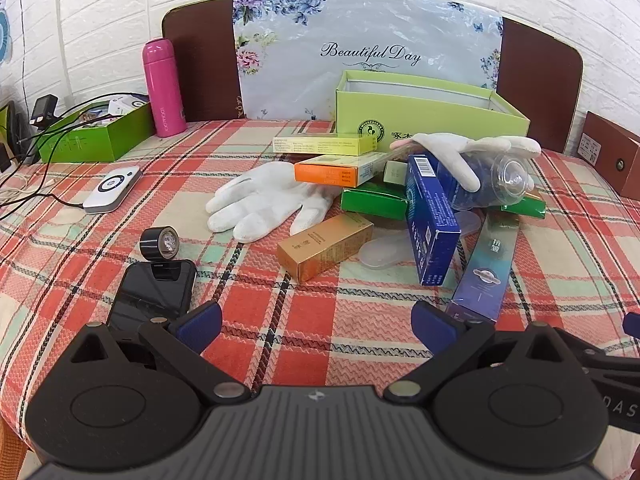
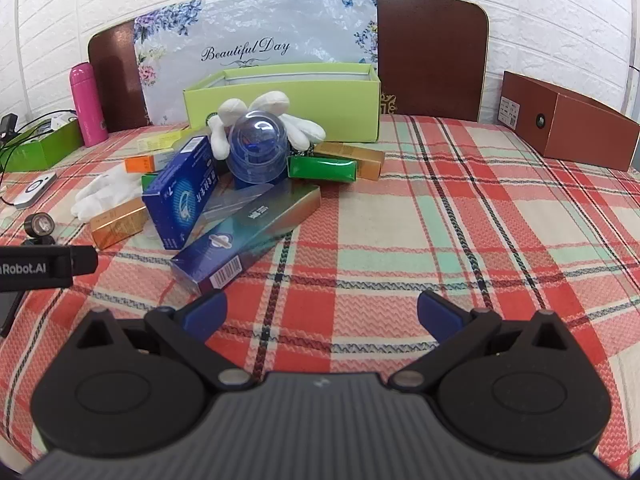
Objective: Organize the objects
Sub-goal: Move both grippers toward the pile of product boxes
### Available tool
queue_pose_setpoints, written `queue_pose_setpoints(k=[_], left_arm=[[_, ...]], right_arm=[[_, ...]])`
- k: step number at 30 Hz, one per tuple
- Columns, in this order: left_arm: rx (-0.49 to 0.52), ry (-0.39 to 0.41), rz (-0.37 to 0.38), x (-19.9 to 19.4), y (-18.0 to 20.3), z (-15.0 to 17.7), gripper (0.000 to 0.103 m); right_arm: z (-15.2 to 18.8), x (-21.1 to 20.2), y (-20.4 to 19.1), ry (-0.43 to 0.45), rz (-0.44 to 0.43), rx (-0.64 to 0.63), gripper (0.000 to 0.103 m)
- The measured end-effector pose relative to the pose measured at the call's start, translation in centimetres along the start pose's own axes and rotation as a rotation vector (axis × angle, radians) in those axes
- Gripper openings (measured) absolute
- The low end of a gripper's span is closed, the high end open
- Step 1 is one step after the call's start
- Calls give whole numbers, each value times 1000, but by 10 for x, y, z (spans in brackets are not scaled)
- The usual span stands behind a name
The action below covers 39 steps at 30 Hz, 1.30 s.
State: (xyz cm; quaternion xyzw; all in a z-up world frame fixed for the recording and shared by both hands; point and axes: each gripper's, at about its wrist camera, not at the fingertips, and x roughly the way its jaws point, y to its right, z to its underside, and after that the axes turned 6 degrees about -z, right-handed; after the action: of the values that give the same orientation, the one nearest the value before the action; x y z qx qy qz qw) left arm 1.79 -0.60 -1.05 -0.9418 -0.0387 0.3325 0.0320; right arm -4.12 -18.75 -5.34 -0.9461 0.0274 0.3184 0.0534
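We are holding the left hand-held gripper [image 1: 316, 324] wide apart and empty, right hand-held gripper [image 2: 322, 314] gaping too, both hovering before the jumbled pile of coloured cardboard boxes [image 2: 240, 200] on the plaid-clothed bench [image 2: 440, 220].

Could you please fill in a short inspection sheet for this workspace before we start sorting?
Surface: plaid cloth, bare on its right side.
Job's things: pile of small boxes, white gloves, blue bottle before the open light-green box.
Clutter: phone, tape roll, pink flask.
Grippers: left hand-held gripper and right hand-held gripper open, empty.
Cables: black leads at left edge.
Surroundings: white brick wall, brown box.
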Motion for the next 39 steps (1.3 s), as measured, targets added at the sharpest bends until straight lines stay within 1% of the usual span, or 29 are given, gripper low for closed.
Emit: queue_pose_setpoints(k=[9, 13, 15, 18, 19, 20, 22, 29, 32, 34, 36, 39], left_arm=[[3, -9, 8, 6, -2, -3, 103], [-4, -16, 6, 11, -5, -4, 103], [-5, -21, 6, 14, -6, -5, 103], [-1, -21, 2, 20, -9, -10, 103], [-1, -16, -1, 22, -10, -13, 103], [-5, -11, -5, 24, -12, -16, 103], [-11, -1, -3, 26, -16, -21, 103], [14, -2, 39, 51, -22, -43, 103], [28, -17, 55, 65, -20, -50, 103], [38, -33, 63, 74, -17, -52, 102], [41, -54, 70, 81, -15, -51, 99], [33, -88, 89, 88, -14, -49, 96]], right_arm=[[-1, 6, -2, -9, -3, -9, 103], [-4, 12, -2, -29, -5, -13, 103], [-4, 16, -3, -23, -8, -19, 103], [-6, 20, -6, -29, -14, -28, 103], [-7, 22, -7, -48, -21, -23, 103], [-8, 23, -9, -49, -24, -26, 103], [-12, 27, -13, -54, -18, -53, 103], [-29, 43, -33, -7, -66, -87, 103], [-37, 55, -43, -3, -74, -85, 103], [-41, 66, -45, -21, -68, -53, 103], [-43, 77, -46, -46, -78, -40, 103], [-40, 88, -47, -78, -78, -52, 103]])
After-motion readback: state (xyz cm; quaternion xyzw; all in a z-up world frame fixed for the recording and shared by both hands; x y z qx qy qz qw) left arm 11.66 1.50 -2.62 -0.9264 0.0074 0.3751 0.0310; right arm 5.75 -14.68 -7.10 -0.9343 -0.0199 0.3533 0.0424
